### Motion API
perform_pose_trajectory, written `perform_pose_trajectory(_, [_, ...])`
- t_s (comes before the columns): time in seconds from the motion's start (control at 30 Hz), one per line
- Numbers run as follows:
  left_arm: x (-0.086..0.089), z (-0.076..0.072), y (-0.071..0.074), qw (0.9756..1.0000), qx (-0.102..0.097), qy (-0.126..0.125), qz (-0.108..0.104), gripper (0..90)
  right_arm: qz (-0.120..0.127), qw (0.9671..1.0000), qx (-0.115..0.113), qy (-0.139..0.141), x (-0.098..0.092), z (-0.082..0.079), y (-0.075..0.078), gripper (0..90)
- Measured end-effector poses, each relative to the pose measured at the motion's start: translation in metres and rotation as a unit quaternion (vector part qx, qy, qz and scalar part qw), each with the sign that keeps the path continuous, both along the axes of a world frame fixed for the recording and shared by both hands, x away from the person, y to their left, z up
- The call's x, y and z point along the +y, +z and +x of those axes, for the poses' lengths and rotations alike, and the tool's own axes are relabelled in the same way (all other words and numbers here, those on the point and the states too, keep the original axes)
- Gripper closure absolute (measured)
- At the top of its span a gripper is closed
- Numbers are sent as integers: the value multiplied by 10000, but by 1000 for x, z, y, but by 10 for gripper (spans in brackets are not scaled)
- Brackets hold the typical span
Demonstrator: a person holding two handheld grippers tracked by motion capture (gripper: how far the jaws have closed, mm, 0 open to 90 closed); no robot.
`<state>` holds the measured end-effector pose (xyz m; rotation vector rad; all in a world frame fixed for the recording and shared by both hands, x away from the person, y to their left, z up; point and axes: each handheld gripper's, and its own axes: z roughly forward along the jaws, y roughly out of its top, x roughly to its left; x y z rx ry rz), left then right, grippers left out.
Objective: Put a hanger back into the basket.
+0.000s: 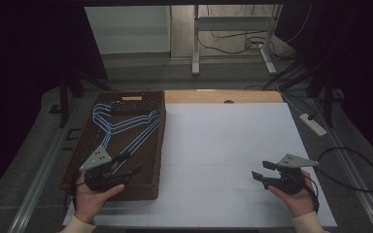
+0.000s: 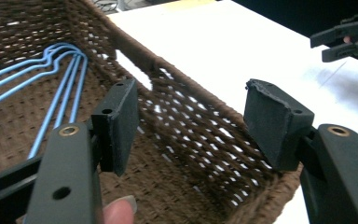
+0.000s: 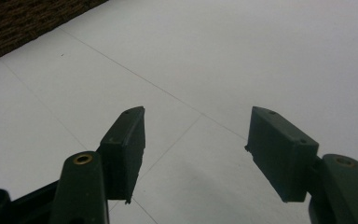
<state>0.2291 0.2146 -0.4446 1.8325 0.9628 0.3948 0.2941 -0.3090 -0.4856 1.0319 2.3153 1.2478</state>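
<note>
A brown woven basket (image 1: 159, 145) stands on the left part of the white table (image 1: 223, 145). Several blue wire hangers (image 1: 121, 127) lie flat inside it. My left gripper (image 1: 132, 163) hovers over the basket's near end, open, with nothing between its pads. In the left gripper view the hangers (image 2: 60, 79) lie to the left of the jaws and the basket's side wall (image 2: 135, 51) runs ahead. My right gripper (image 1: 259, 170) rests low over the table's near right part, open and empty. In the right gripper view its jaws (image 3: 196, 140) frame bare table.
A strip of wooden tabletop (image 1: 223, 96) shows behind the white sheet. A table frame (image 1: 233, 34) and cables lie on the floor beyond. A power strip (image 1: 313, 124) sits off the right edge. The basket's corner (image 3: 18, 23) shows at the upper left of the right gripper view.
</note>
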Motion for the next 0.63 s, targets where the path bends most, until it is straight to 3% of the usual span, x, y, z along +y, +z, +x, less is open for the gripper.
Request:
perform_pose_trajectory(0.1, [-8,-2,-4,9999,4,-44,155,363,13,10000,-8,5,-1,0,0,376])
perform_pose_trajectory(0.63, [-7,-5,-9,9999,28,-65,94,357,33,10000,-45,40,-1,-1,1,375])
